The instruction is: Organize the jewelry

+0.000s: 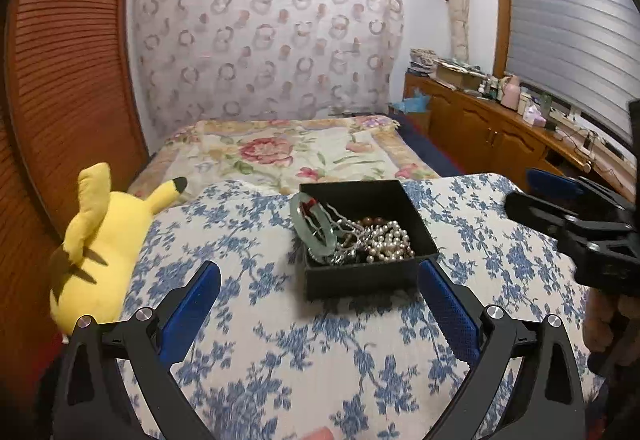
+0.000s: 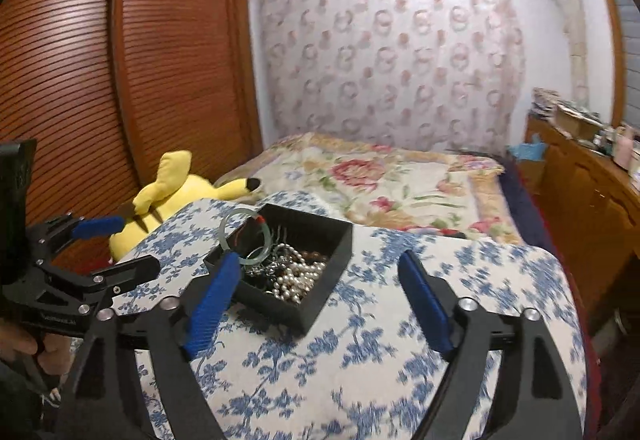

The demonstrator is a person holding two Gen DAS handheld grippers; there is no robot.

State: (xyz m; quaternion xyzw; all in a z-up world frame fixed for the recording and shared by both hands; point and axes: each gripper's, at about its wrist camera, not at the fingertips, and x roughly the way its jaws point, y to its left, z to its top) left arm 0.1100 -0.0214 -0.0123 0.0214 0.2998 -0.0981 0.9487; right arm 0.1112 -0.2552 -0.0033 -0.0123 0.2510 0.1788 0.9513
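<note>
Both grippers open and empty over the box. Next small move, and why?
Probably ease the left gripper forward toward the jade bangle. It leans on the black box's left rim, topmost and clear of the tangled pearls, so it looks easiest to lift first. The right gripper hovers open and could steady the box.

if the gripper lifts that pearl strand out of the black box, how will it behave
The pearl strand will probably hang limp, since it lies heaped in loops. It may drag the silver chain tangled beside it. Smooth round beads could slip between the pads.
</note>
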